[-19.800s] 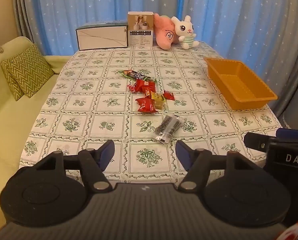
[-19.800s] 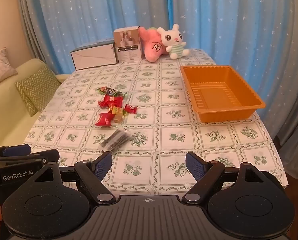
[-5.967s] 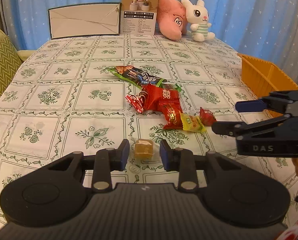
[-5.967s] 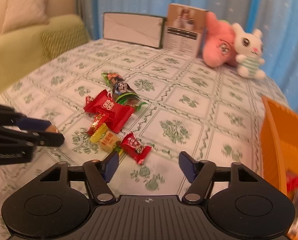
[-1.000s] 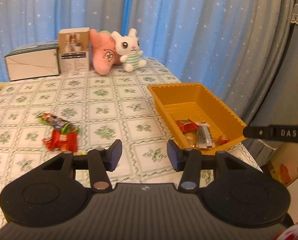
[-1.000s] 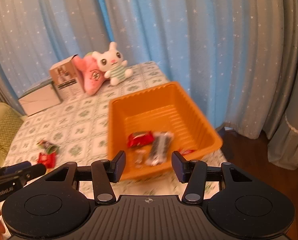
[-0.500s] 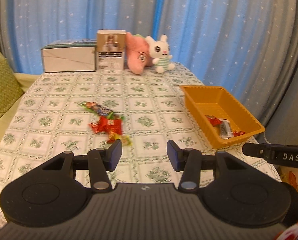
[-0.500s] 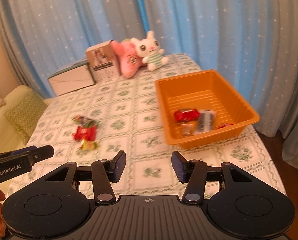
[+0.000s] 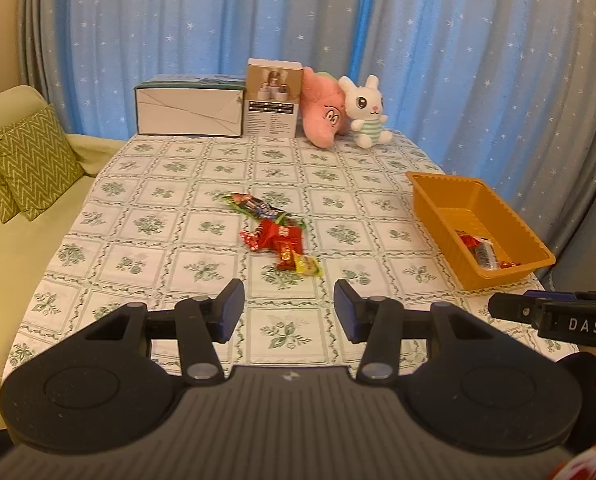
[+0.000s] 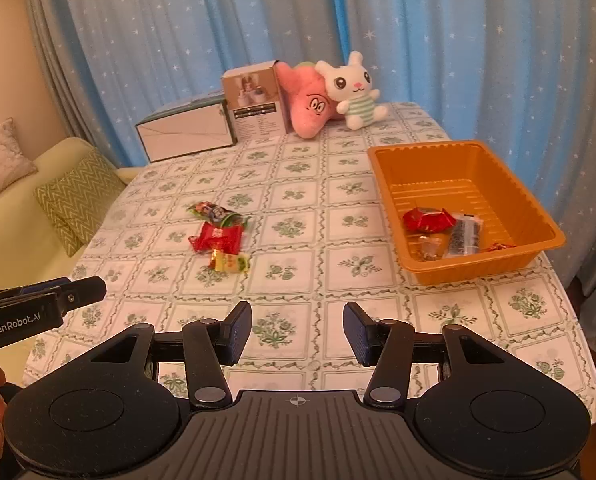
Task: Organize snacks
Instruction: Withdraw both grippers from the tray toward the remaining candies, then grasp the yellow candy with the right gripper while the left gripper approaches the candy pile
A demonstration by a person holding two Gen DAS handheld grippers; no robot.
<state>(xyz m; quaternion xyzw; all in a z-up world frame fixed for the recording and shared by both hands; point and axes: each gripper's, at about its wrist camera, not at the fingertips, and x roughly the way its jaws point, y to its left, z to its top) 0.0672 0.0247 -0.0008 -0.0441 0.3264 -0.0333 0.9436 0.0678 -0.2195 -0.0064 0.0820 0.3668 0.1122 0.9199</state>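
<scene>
An orange tray (image 10: 394, 192) sits at the table's right edge; it also shows in the left wrist view (image 9: 430, 208). It holds a red wrapped snack (image 10: 428, 219), a dark clear packet (image 10: 464, 236) and small candies. On the tablecloth mid-table lie a green bar wrapper (image 9: 254, 205), red wrappers (image 9: 276, 236) and a yellow candy (image 9: 308, 266); the red wrappers (image 10: 218, 237) also show in the right wrist view. My left gripper (image 9: 289, 310) is open and empty above the table's near edge. My right gripper (image 10: 297, 330) is open and empty beside it.
Two boxes (image 9: 190, 110) and two plush toys (image 9: 364, 114) stand at the table's far end before blue curtains. A yellow-green sofa with zigzag cushions (image 9: 22, 160) runs along the left side. The table edge drops off right of the tray.
Both grippers pulled back from the tray toward the near edge of the table and turned left, so the whole table now shows. Both stayed open and empty.
</scene>
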